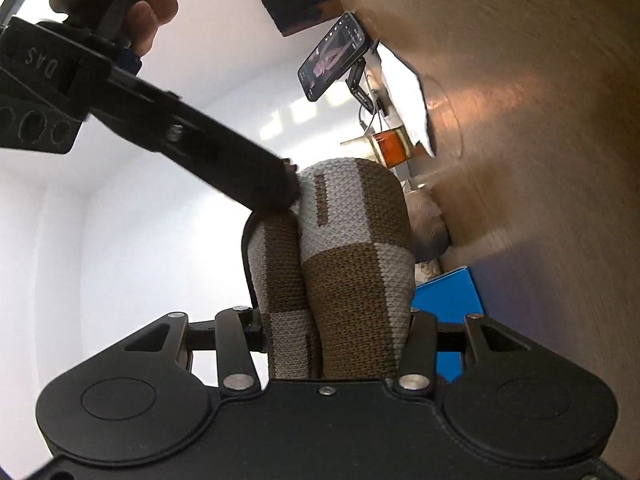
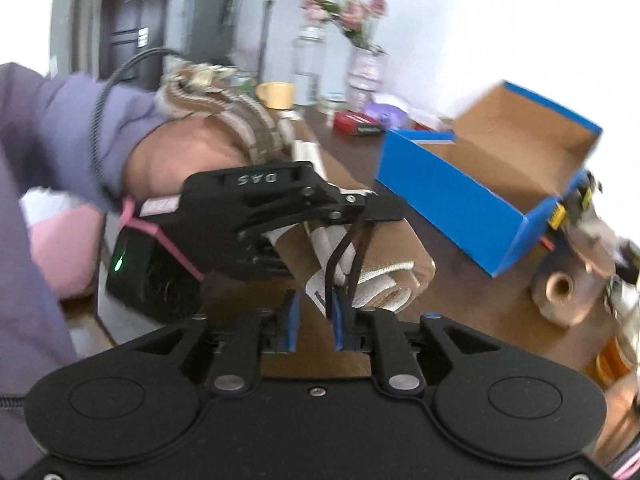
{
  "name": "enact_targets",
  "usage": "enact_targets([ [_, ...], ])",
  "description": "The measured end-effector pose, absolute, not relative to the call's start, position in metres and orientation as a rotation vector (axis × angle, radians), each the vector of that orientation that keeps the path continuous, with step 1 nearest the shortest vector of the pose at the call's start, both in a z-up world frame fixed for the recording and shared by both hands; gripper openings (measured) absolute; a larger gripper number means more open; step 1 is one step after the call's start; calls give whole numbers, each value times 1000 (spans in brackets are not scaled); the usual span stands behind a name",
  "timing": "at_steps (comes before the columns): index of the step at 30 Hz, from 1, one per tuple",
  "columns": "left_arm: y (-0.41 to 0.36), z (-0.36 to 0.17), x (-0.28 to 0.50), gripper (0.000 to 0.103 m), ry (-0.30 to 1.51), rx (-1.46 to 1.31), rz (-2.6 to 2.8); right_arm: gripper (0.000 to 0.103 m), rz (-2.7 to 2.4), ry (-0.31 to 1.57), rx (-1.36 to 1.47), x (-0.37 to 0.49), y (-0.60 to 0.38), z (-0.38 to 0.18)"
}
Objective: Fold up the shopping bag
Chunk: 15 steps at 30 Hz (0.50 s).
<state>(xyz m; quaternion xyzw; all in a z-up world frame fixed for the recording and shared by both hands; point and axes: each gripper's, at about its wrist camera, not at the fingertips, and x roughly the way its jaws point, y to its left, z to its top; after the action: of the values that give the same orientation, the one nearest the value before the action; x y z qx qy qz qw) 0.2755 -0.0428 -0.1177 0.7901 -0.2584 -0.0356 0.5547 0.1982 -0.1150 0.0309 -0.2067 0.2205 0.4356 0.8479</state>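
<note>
Left tool [image 1: 332,232] is closed on the shopping bag [image 1: 352,260], which is folded into a thick bundle of brown and pale checked fabric. In the left wrist view the bundle fills the gap between the two fingers and stands out from 6 o'clock toward the middle. Right tool [image 2: 315,312] is seen with its blue pads [image 2: 338,322] only narrowly parted, and nothing is seen pressed between them. In the left wrist view this tool enters from 10 o'clock, and its tip touches the far end of the bundle.

In the right wrist view the brown wooden counter [image 2: 460,264] is spread from the middle toward 3 o'clock. An open blue box [image 2: 452,196] with a plain cardboard inside is seen at 2 o'clock, near the bag but apart from it. The bag is held in front of the right tool, just above 6 o'clock. Whether it rests on the counter cannot be told. The left hand [image 2: 176,160], in a purple sleeve, is seen at 9 o'clock, with part of the bag's fabric draped over it.

At 12 o'clock a vase with pink flowers [image 2: 366,68] stands at the far edge of the counter. A yellow cup [image 2: 276,94] is placed at 11 o'clock, and a red packet [image 2: 356,124] lies below the vase. A phone [image 1: 332,58] on a holder is visible at 12 o'clock in the left wrist view.
</note>
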Motion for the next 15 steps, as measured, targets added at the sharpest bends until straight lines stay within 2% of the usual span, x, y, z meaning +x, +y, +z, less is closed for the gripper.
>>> enact_targets([
  [3, -41, -120, 274, 44, -616, 1877, -91, 17, 880, 456, -456, 198, -106, 28],
  [6, -42, -127, 280, 43, -621, 1877, -89, 0, 830, 427, -475, 195, -102, 21],
  [11, -48, -131, 278, 44, -621, 1877, -96, 1, 886, 430, -603, 182, -86, 11],
  [15, -53, -112, 281, 39, -489, 1756, -95, 2, 862, 468, -704, 182, -74, 0],
])
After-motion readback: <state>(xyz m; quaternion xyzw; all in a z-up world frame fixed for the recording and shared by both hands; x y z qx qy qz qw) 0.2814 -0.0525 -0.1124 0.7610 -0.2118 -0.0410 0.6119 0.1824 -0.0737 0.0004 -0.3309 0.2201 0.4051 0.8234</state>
